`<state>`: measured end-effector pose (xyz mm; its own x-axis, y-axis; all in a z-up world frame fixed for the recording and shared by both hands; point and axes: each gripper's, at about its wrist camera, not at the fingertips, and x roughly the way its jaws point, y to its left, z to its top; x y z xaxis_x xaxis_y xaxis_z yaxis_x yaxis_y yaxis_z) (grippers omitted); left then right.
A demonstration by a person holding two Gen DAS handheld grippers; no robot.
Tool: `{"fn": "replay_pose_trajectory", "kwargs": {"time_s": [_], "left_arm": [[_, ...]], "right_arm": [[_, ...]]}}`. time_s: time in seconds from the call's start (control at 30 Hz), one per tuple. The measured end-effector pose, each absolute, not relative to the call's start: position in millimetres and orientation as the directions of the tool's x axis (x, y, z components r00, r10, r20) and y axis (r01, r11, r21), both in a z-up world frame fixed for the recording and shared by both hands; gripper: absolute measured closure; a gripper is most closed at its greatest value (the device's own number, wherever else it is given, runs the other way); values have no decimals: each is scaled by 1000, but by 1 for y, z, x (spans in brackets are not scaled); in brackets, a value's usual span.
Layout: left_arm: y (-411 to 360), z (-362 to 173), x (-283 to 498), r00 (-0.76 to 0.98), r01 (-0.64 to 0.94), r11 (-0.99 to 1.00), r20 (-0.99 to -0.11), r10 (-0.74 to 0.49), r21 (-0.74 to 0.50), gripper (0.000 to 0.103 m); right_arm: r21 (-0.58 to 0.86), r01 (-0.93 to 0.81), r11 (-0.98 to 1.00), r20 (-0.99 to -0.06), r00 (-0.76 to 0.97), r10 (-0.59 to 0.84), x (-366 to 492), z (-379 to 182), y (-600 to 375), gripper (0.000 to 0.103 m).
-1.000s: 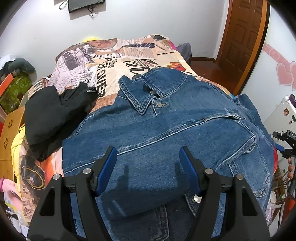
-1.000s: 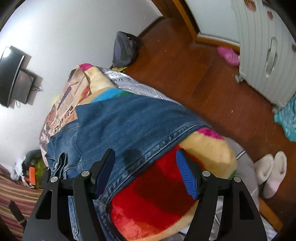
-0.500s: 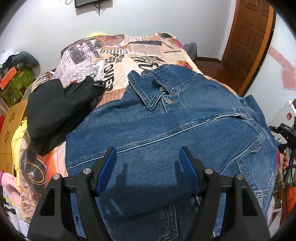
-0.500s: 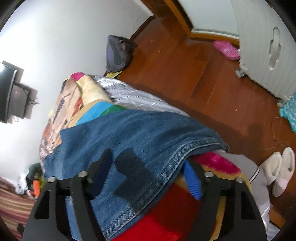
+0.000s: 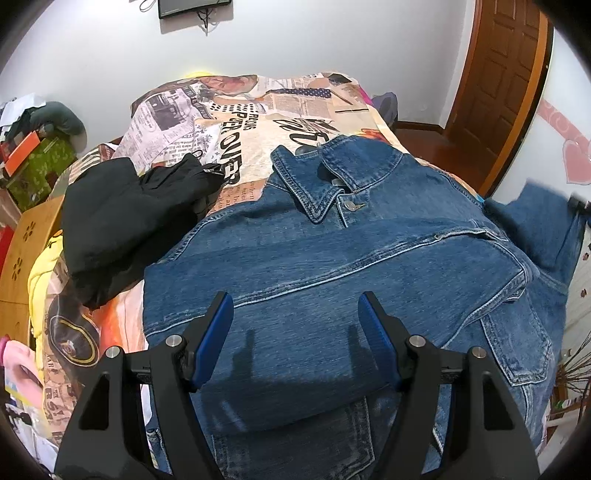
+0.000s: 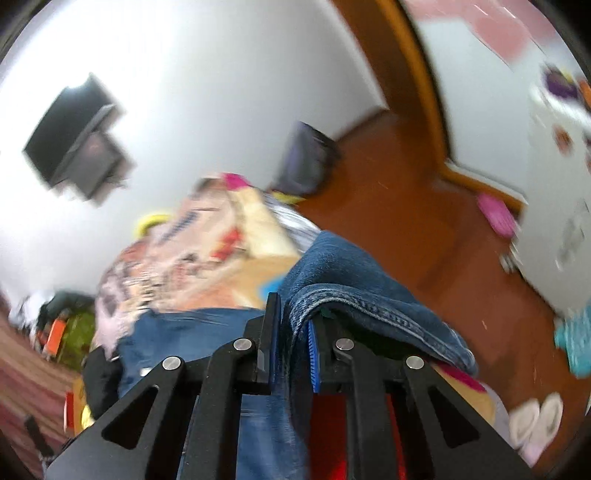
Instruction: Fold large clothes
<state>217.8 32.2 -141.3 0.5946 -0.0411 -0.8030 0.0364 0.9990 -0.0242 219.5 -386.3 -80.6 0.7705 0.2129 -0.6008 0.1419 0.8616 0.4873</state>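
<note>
While lying collar-up across the bed, denim jacket (image 5: 332,266) filling most of the left wrist view, spreading directly ahead of and beneath left gripper (image 5: 295,328). Left gripper hanging over the jacket's lower front with blue pads (image 5: 216,332) spread wide, nothing between them. Sleeve (image 5: 535,221) at the far right of that view lifting off the mattress edge, blurred. Right gripper (image 6: 291,354) pinching a hemmed edge of the same denim (image 6: 332,295), fingers nearly closed with the fabric sandwiched between the pads and draping over the right finger.

Lying to the left of the left gripper and ahead, a black garment (image 5: 122,221) crumpled beside the jacket's shoulder, touching or almost touching it. Showing beyond the collar, a newspaper-print blanket (image 5: 258,110) covering the bed up to the white wall (image 5: 332,37). Sitting further left, a wooden piece with cut-outs (image 5: 22,251) and a green box (image 5: 40,166). Hanging high on the wall, a dark screen (image 5: 192,5). Standing at the upper right, a brown wooden door (image 5: 502,81). Showing right of the right gripper, reddish wood floor (image 6: 406,184), a pink slipper (image 6: 495,218) and pale slippers (image 6: 535,417), all smeared by motion blur.
</note>
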Motion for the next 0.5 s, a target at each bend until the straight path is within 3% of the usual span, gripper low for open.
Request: {"fn": "replay_pose_trajectory", "kwargs": {"time_s": [0.1, 0.23, 0.5], "left_arm": [[35, -141, 216, 597, 38, 999, -801, -41, -23, 34], [40, -141, 213, 600, 35, 999, -799, -38, -21, 34], [50, -143, 205, 592, 28, 999, -805, -39, -28, 34]], "right_arm": [[462, -6, 887, -542, 790, 288, 216, -51, -346, 91], [449, -143, 882, -532, 751, 392, 211, -45, -298, 91], [439, -188, 878, -691, 555, 464, 221, -120, -246, 91]]}}
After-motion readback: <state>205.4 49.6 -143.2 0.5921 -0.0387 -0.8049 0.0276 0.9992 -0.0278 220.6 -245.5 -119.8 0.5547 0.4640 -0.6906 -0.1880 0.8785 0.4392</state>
